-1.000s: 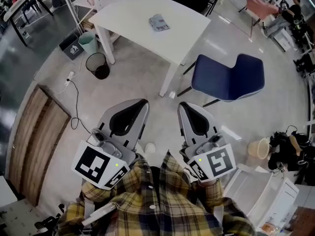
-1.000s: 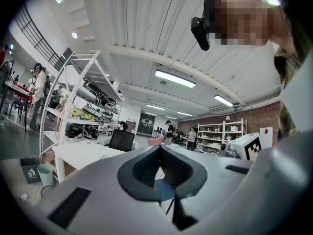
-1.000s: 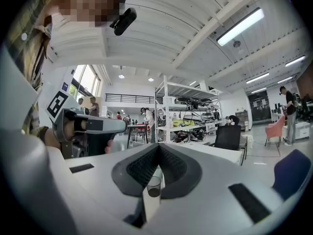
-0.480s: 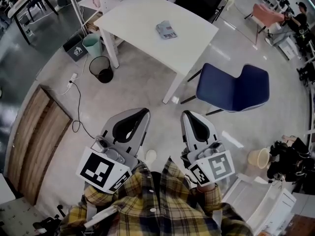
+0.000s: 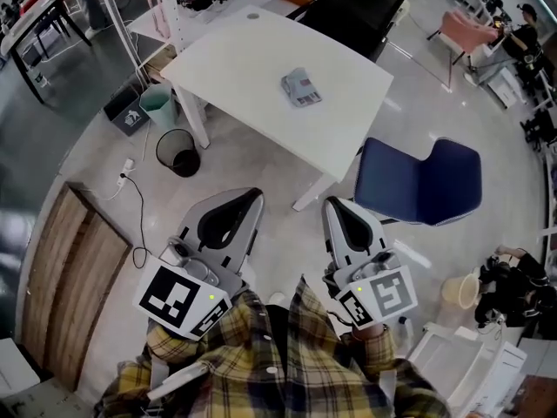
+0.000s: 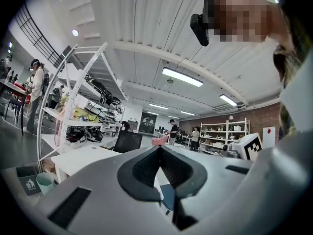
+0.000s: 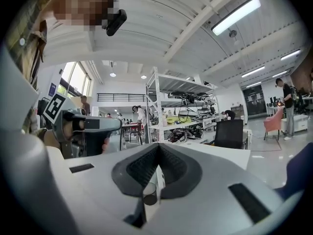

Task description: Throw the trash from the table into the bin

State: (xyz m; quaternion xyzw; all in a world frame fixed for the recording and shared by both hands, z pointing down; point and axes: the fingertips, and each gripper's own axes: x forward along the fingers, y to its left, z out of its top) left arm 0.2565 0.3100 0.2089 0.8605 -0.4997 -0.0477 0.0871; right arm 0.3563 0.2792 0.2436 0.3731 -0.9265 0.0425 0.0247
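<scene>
The trash [image 5: 301, 86], a crumpled grey-blue wrapper, lies near the middle of the white table [image 5: 244, 59]. A black mesh bin [image 5: 179, 151] stands on the floor by the table's left leg; in the right gripper view the bin [image 7: 149, 194] shows through the gap under the jaws. My left gripper [image 5: 255, 195] and right gripper [image 5: 333, 204] are held side by side over the floor, short of the table, pointing level toward it. Both are shut with nothing between them: the left gripper [image 6: 159, 148] and right gripper [image 7: 157, 146] have their tips meeting.
A blue chair [image 5: 422, 181] stands at the table's near right corner, a black chair [image 5: 352, 3] behind the table. A teal bin [image 5: 157, 107] and grey box [image 5: 124, 111] sit left of the black bin. A wooden panel [image 5: 70, 268] and cable [image 5: 139, 207] lie on the floor at left.
Both grippers have been carried forward toward the table, still shut. The table, trash and black bin have come closer and sit lower in the head view.
</scene>
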